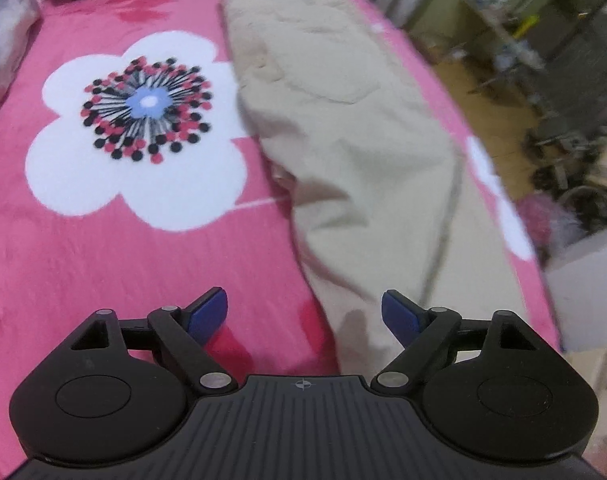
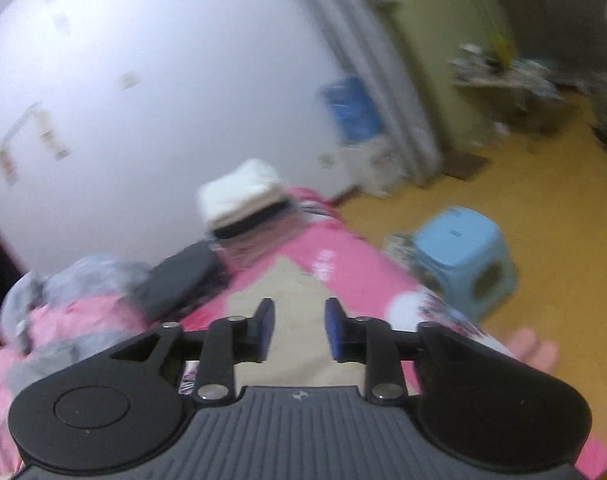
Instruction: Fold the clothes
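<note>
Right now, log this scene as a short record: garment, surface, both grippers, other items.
garment: beige trousers, lying lengthwise on the bed, not yet folded small
surface: pink floral bedcover
left gripper: open, empty, over the trousers' near end
right gripper: open, empty
other items: stack of folded clothes at the bed's far end; blue stool on the floor

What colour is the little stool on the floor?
Light blue. The stool shows best in the right wrist view, beside the pink bed.

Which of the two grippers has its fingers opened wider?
The left gripper. Its blue fingers stand far apart above the beige trousers, while the right gripper shows only a narrow gap.
</note>
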The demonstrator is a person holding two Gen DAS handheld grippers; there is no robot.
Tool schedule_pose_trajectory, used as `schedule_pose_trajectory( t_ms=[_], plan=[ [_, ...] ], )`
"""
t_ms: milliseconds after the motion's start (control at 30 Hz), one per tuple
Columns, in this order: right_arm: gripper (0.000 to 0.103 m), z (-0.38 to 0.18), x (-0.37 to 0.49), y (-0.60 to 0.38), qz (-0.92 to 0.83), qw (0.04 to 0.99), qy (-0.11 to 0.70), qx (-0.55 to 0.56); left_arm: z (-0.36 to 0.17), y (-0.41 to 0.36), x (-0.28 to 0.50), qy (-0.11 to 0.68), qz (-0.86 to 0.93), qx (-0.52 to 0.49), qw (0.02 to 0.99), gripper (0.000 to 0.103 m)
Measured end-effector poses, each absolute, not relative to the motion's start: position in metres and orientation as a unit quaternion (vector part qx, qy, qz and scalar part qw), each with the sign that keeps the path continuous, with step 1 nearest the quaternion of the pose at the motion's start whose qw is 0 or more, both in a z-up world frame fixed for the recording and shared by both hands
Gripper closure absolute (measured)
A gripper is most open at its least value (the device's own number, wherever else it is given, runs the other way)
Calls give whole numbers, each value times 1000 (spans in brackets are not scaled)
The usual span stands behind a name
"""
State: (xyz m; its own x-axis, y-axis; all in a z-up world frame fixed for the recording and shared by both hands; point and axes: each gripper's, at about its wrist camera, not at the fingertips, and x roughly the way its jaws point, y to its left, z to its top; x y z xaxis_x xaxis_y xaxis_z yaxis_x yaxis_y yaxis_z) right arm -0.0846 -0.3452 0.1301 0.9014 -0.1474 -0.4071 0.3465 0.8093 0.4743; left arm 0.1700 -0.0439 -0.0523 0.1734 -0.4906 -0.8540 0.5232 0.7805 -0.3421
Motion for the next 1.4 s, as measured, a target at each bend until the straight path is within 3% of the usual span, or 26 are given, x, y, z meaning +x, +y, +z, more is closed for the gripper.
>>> schedule_pose_trajectory(
  t_ms=[200, 367, 667, 900, 1400],
  plan=[
    [61, 79, -95, -321, 2, 948, 115, 297, -67, 7, 115, 497, -368, -48, 784, 16],
    [61, 18, -92, -301, 55, 920, 152, 357, -64, 56, 45, 478, -345, -79, 804, 16],
    [61, 20, -122, -263, 106, 912, 143, 369, -53, 83, -40, 470, -300, 0, 830, 16],
    [61, 22, -150, -240, 103, 901, 188, 377, -53, 98, -73, 451, -301, 14, 840, 17],
    [61, -19, -144, -257, 28, 867, 291, 403, -94, 67, -47, 439, -337, 6, 833, 20]
  ],
)
